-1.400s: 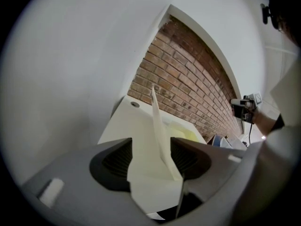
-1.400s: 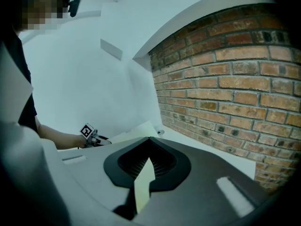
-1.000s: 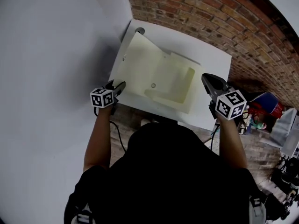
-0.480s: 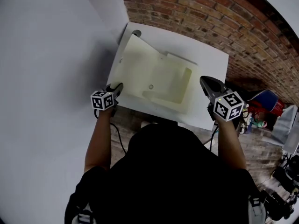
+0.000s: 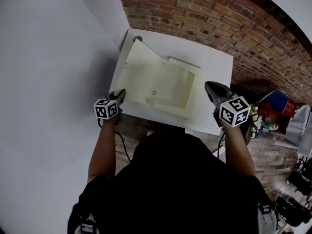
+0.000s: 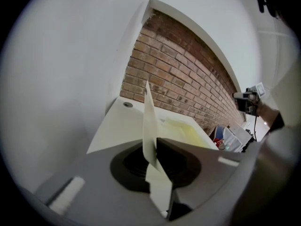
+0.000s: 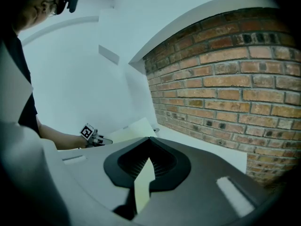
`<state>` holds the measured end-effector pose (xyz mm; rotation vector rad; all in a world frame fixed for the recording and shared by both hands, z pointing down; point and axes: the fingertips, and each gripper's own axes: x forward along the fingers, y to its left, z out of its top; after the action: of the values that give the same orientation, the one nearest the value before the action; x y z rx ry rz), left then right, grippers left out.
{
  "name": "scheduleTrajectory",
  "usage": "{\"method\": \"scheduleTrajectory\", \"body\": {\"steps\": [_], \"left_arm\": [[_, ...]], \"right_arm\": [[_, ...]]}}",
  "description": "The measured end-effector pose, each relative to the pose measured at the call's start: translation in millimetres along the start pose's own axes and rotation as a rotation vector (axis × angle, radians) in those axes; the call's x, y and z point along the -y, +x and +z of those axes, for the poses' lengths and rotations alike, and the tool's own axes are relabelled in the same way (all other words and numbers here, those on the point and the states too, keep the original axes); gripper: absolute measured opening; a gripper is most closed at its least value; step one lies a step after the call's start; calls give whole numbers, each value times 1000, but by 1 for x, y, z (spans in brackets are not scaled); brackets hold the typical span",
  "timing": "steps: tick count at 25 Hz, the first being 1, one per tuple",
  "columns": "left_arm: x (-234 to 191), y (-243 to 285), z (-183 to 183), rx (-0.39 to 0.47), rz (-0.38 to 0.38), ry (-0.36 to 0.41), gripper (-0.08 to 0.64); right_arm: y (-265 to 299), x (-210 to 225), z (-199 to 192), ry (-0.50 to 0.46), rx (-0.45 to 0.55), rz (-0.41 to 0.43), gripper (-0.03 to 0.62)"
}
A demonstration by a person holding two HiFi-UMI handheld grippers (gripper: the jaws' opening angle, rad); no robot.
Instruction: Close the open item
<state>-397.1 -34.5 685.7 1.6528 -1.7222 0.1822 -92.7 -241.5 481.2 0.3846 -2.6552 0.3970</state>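
On the white table [image 5: 214, 67] by the brick wall, the cream folder [image 5: 161, 82] lies open. Left gripper [image 5: 119, 94] has just been closing and now pinches the near edge of the folder's left cover. Right gripper [image 5: 210, 88] is pressed together, beside the right edge, not on it. Risks: the thin pinch slips mid-swing and the cover flops back, or the unpinned folder skids.

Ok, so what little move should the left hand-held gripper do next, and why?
Probably lift the left hand-held gripper and swing it toward the right, so the cover folds over. Its jaws have just been closing and now pinch the left cover of the pale folder, which lies spread open on the white table.
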Motion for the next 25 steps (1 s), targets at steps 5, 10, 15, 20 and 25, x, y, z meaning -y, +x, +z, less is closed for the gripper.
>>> {"method": "scheduleTrajectory", "body": {"steps": [5,10,15,20,25], "left_arm": [[11,-2,2,18,33,34,25],[20,-3,5,30,50,56,18],[27,-3,7,38,85,89,18],[36,-3,9,43,100,115,17],[42,-3,8,28,118,134,18]], "right_arm": [[-13,1,-6,9,10,-14,2],[-25,4,-12,20,16,-30,2],[-36,6,-18,27,25,-46,2],[-48,7,-25,34,29,-60,2],[-60,8,-33,39,31,-72,2]]}}
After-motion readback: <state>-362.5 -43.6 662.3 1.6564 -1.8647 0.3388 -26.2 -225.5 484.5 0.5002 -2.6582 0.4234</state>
